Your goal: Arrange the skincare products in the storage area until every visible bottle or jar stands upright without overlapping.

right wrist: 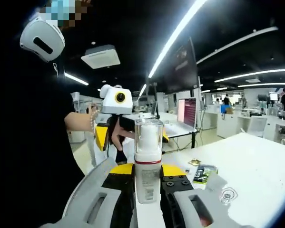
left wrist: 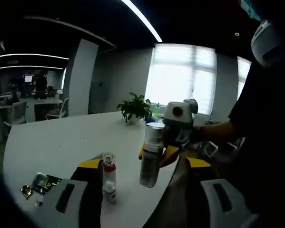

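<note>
Right gripper view: right claw clamps clear-capped bottle upright above white bench. Left gripper view: left claw spread wide, small red-collared bottle standing between jaws; right claw holds bottle aloft. Foil sachets, probably, lie left; potted plant behind.

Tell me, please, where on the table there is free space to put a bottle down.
Free: the broad white table between the small red-banded bottle and the potted plant. Crowded: the near edge, with foil packets beside that bottle, and the right tongs carrying the held bottle.
</note>
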